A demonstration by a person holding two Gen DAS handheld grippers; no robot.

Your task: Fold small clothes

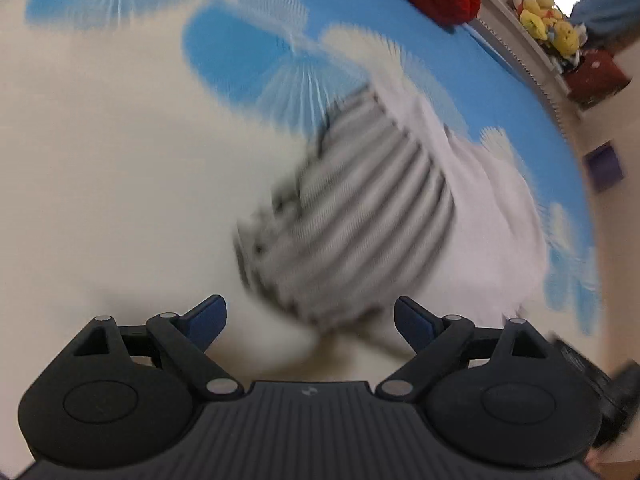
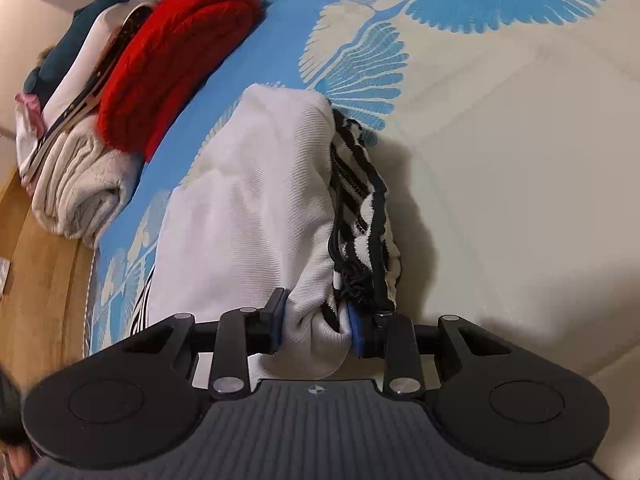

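Note:
A small white knit garment with black-and-white striped trim (image 2: 256,208) lies folded over on a blue and cream patterned cloth (image 2: 500,160). My right gripper (image 2: 316,330) is shut on the garment's near end, with fabric bunched between its blue pads. In the left wrist view the same garment (image 1: 384,208) is blurred by motion, its striped part toward me. My left gripper (image 1: 310,320) is open and empty, just short of the garment's near edge.
A red knit item (image 2: 176,60) lies on a stack of folded clothes (image 2: 72,184) at the far left, beside a wooden edge (image 2: 44,280). Yellow plush toys (image 1: 548,20) sit on a shelf in the room behind.

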